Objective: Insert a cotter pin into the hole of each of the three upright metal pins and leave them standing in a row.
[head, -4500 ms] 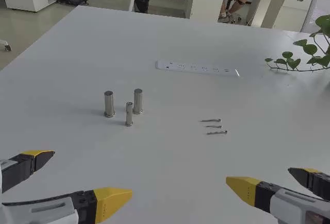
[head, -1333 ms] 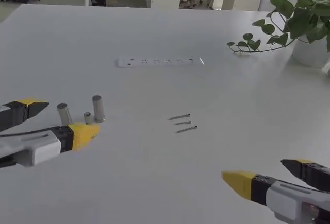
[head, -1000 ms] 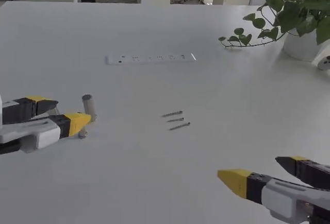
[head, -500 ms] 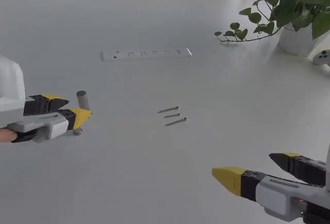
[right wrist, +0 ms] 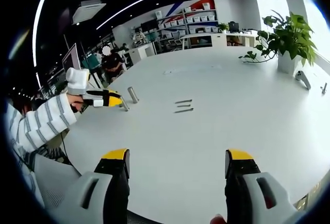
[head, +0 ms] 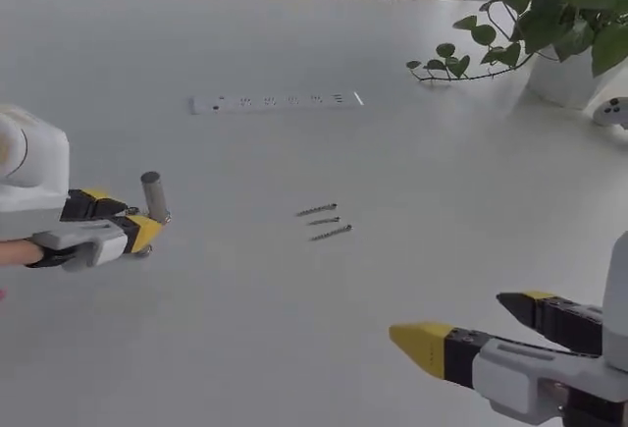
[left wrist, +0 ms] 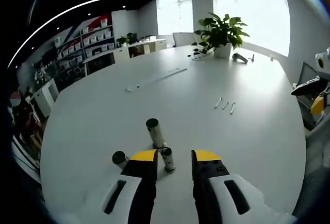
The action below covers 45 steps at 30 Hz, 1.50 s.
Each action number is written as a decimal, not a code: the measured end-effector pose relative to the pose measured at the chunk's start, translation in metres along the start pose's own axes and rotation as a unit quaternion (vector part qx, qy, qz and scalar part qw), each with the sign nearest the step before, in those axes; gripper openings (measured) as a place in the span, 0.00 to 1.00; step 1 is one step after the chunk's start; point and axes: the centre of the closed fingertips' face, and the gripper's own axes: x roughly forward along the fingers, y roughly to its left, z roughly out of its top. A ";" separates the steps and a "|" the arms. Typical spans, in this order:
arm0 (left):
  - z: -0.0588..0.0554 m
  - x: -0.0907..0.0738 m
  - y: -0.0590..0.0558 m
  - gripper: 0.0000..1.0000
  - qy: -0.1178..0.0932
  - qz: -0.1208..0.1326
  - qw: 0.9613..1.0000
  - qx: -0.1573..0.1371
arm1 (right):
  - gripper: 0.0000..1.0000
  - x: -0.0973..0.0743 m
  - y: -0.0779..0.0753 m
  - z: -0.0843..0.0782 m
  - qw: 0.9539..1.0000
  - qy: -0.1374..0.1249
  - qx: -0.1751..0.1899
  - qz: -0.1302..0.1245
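Three upright metal pins stand close together at the left. The tall pin (head: pixel 152 194) (left wrist: pixel 154 131) is just past my left gripper (head: pixel 123 211) (left wrist: pixel 174 156). The short pin (left wrist: pixel 167 158) stands between the left gripper's narrowed jaws, with a gap on its right side, so the gripper is open. A third pin (left wrist: pixel 119 158) is outside the left jaw. Three cotter pins (head: pixel 321 221) (left wrist: pixel 225 104) (right wrist: pixel 183 105) lie side by side mid-table. My right gripper (head: pixel 456 317) (right wrist: pixel 177 157) hovers open and holds nothing, near the front edge.
A white power strip (head: pixel 280 102) lies beyond the pins. A potted plant (head: pixel 549 15) with trailing leaves stands at the far right, with a small white object (head: pixel 613 108) beside it. A striped sleeve (right wrist: pixel 41 123) holds the left gripper.
My left gripper has moved in on the metal pins and its jaws have narrowed around the short one. The right gripper has stayed open near the front edge. The head camera shifted right.
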 end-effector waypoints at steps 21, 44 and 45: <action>-0.017 0.016 0.008 0.06 0.025 0.003 1.000 -0.003 | 0.73 -0.003 -0.002 0.005 1.000 -0.002 -0.009 0.001; -0.004 -0.020 -0.019 0.05 -0.060 -0.062 0.996 -0.017 | 0.73 -0.007 0.012 0.007 1.000 -0.009 -0.026 0.011; -0.002 -0.023 -0.021 0.05 -0.066 -0.068 0.995 -0.018 | 0.73 -0.007 0.014 0.007 1.000 -0.009 -0.027 0.012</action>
